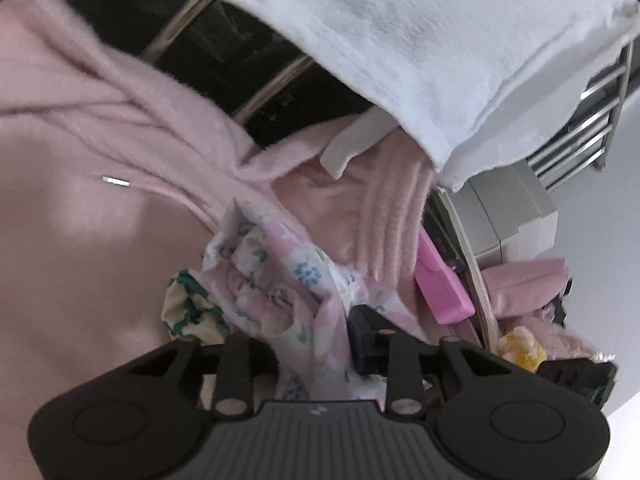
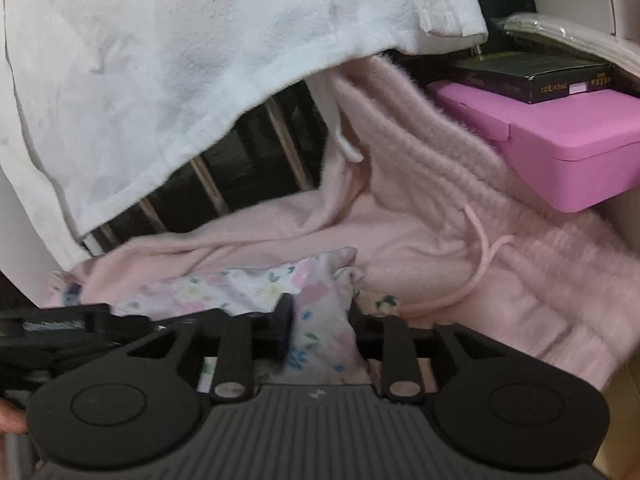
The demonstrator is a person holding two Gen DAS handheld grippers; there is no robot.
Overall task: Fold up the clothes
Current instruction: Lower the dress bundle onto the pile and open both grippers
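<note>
A crumpled floral cloth [image 1: 272, 280], white with pink and blue flowers, lies on a fluffy pink hoodie [image 1: 80, 220]. My left gripper [image 1: 316, 328] straddles it. Its right finger [image 1: 362, 320] shows, while the cloth covers the left one. In the right wrist view the same floral cloth [image 2: 240, 288] bunches between the two fingers of my right gripper [image 2: 320, 316], on the pink hoodie [image 2: 440, 240]. Both grippers stand partly open with the cloth loose in the gap. The two grippers sit close together on it.
A white towel [image 1: 400, 40] [image 2: 160, 60] hangs overhead over dark slats [image 2: 248, 160]. A pink box [image 2: 560, 140] with a black box [image 2: 540, 76] on it stands to the right. A cream cloth with green print [image 1: 188, 308] and a yellow plush [image 1: 520, 346] lie nearby.
</note>
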